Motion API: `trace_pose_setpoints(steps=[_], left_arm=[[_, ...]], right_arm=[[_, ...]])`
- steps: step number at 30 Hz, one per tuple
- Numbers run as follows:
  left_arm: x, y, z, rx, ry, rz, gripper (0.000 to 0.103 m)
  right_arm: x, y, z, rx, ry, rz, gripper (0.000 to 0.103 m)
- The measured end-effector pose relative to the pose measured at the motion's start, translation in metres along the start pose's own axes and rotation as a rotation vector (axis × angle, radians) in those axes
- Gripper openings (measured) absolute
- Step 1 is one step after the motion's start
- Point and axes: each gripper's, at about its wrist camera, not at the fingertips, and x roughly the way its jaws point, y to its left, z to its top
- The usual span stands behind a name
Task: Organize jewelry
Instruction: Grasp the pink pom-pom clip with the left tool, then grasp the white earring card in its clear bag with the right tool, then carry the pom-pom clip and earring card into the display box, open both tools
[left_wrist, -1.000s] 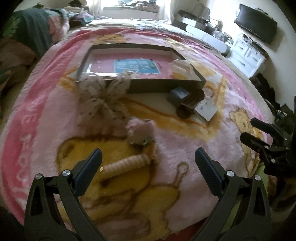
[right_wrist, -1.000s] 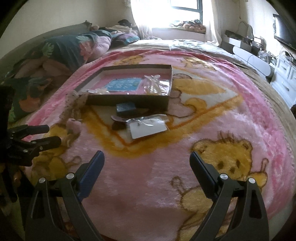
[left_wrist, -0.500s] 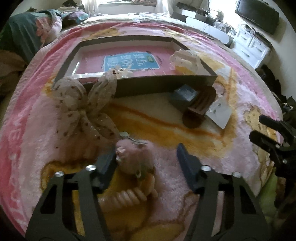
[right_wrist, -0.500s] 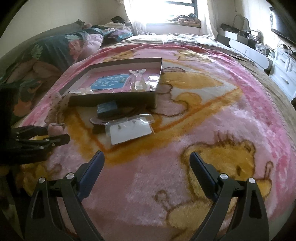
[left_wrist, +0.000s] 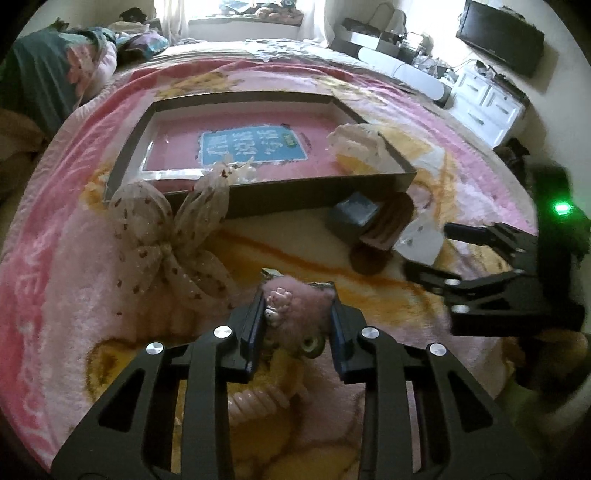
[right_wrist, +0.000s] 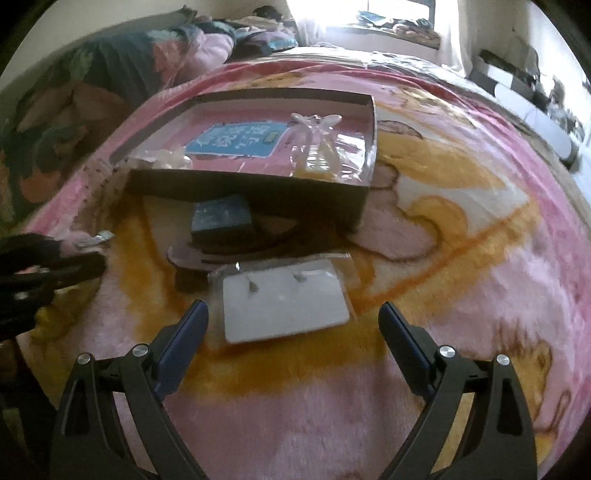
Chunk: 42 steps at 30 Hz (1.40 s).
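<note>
Left gripper (left_wrist: 297, 317): closed around fuzzy pink hair clip (left_wrist: 295, 306), lower centre of the left view; the right view shows only the clip's tip at left edge. Right gripper (right_wrist: 293, 332): spread wide, empty, before earring card (right_wrist: 284, 302), which is half-hidden in the left view. Tray (left_wrist: 314, 194) upper centre.

Each claw, left claw (left_wrist: 297, 325) and right claw (right_wrist: 293, 343), has black cut-out arms, silver screws and what look like dark blue pads (right_wrist: 402, 343). A green light (left_wrist: 561, 208) glows on the right one.

Earring card (right_wrist: 284, 304) between wide-spread jaws.
</note>
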Motion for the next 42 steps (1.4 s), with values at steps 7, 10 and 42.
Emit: trace_pose_setpoints(steps=[7,10,42], left_arm=[[-0.007,-0.006,0.006,0.003,-0.023,-0.028,0.022],[-0.008,-0.009,0.011,0.001,-0.032,-0.038,0.022],[-0.048,0.067,0.048,-0.096,-0.153,0.009,0.022]], right_arm=[[0.005,0.002,0.001,-0.025,-0.014,0.016,0.073],[-0.002,0.006,-0.001,-0.035,-0.034,0.011,0.066],[-0.076,0.052,0.035,0.004,-0.193,0.137,0.065]])
